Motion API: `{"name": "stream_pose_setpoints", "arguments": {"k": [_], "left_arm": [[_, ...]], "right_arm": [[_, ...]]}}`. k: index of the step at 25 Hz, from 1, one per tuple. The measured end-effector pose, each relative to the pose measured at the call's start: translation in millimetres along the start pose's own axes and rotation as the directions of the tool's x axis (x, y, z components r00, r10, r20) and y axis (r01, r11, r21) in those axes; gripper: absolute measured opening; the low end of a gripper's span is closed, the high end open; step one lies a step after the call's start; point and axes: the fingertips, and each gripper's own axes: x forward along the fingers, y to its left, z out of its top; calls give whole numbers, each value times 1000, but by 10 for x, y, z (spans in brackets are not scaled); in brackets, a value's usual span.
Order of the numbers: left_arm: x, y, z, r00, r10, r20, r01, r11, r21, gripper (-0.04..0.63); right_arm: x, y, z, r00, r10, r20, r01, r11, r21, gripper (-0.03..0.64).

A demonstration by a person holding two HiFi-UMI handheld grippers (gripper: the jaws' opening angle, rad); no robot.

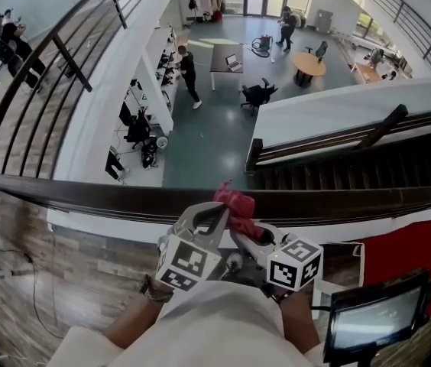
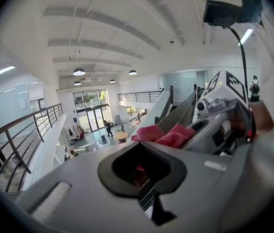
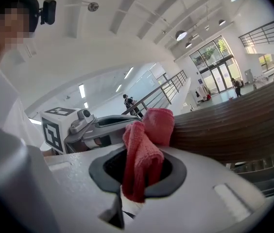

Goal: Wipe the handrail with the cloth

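A dark wooden handrail [image 1: 85,197] runs across the head view above an open atrium. A red cloth [image 1: 234,203] lies bunched on its top near the middle. My right gripper [image 1: 251,232] is shut on the cloth [image 3: 144,154], which stands up out of the round gap in its jaws and presses against the brown handrail [image 3: 234,125]. My left gripper [image 1: 204,220] sits just left of the cloth, its tip close to it. Seen from the left gripper [image 2: 142,168], its jaws stand shut, and the cloth [image 2: 168,136] lies beyond them by the right gripper.
Beyond the rail is a deep drop to a lower floor with desks, a round table [image 1: 308,64] and people. A second rail [image 1: 338,140] and stairs lie to the right. A monitor [image 1: 372,319] stands at the lower right, and cables lie on the wood floor [image 1: 63,266] to the left.
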Motion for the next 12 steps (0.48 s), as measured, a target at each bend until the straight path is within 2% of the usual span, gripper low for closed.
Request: {"name": "stream_pose_setpoints", "arguments": {"k": [8,12], "left_arm": [[-119,-54,66,998,-46,52,44,998,37,5],[-182,-91,-42,997,-62,42,61,998,31,5]], "right_arm": [[-78,26,190,996,-44,83,47,999,-27,61],[-130,51,325,986,-77,151,82,996,-28,61]]}}
